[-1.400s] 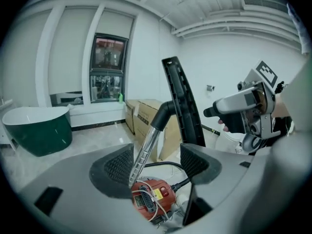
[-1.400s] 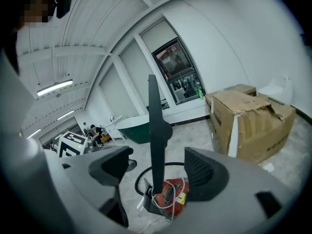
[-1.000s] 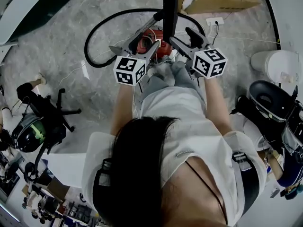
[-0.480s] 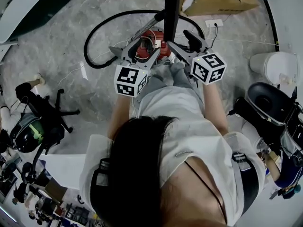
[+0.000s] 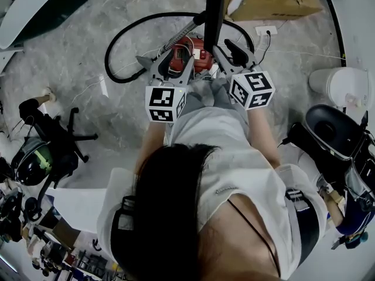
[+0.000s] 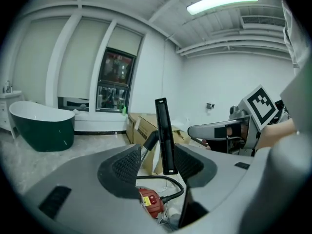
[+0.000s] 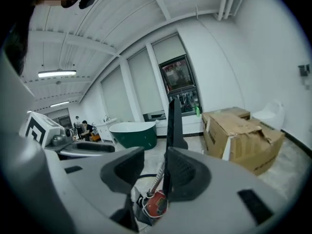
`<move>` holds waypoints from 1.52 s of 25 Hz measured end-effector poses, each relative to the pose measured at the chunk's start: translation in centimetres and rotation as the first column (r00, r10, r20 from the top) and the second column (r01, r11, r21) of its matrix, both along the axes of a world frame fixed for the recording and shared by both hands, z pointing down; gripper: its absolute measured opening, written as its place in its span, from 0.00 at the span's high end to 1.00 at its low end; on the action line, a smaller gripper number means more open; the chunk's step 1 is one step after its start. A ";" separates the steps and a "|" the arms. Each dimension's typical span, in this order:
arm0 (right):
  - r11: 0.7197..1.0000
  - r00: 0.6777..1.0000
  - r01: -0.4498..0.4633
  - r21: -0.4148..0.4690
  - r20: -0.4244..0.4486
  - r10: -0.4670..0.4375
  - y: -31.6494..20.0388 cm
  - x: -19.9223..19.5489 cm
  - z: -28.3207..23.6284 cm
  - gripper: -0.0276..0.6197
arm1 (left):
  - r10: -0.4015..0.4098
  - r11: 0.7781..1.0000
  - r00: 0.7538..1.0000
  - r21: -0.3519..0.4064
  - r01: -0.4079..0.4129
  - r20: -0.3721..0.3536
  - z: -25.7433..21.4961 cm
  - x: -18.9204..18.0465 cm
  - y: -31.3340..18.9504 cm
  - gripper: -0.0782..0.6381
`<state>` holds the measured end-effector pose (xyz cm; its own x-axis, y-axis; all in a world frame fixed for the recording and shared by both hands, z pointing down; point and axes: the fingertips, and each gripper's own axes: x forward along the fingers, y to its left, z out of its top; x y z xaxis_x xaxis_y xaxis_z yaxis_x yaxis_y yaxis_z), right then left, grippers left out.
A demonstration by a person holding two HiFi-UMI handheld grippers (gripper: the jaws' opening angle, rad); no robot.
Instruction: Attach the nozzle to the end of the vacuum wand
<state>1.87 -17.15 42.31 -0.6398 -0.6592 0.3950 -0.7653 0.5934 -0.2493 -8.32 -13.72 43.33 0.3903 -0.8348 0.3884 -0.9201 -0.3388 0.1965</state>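
Pulled the left gripper point(image 6: 158, 162) and right gripper point(image 7: 152, 172) in toward the lap and nearer each other over the last second; left the nozzle point(image 5: 214, 10) almost where it was.

On the left: jaws wide apart, clamping nothing, framing the nozzle with a gap on either side. On the right: parted too, nothing pinched. Catches the nozzle edge-on, just beside one pad, with open space before the other.

Stands upright on a black elbow at the top of the wand point(image 5: 180, 33), above the red vacuum point(image 5: 188, 50) on the floor, hose point(image 5: 120, 51) looped behind. Probably kept vertical to sit square on the wand's end. Looks seated already, though impossible to confirm it is locked.

Flanked from both sides, most likely to steady it or press once more. Better to close gently before pushing, lest the wand tip sideways.
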 end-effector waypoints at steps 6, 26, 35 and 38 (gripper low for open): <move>1.000 1.000 -0.022 0.000 0.010 0.022 -0.2 0.4 -0.6 0.75 | -0.077 0.997 0.997 -0.007 0.078 0.021 -0.4 -0.6 -0.6 0.69; 0.996 0.996 -0.086 -0.015 -0.036 0.086 0.7 -0.4 0.1 0.92 | -0.117 0.993 0.992 -0.026 0.118 0.052 -0.5 0.9 -0.7 0.89; 0.998 0.993 -0.068 -0.005 -0.094 0.067 1.4 -1.1 0.4 0.93 | -0.109 0.992 0.992 -0.054 0.112 0.058 0.0 1.0 -0.4 0.89; 0.997 0.993 -0.071 -0.012 -0.093 0.069 1.3 -1.1 0.4 0.93 | -0.112 0.991 0.992 -0.060 0.115 0.058 0.2 0.9 -0.6 0.89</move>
<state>0.76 -15.81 42.67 -0.5527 -0.6946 0.4605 -0.8250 0.5343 -0.1842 -7.39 -14.33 43.49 0.2711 -0.8455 0.4600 -0.9618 -0.2197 0.1631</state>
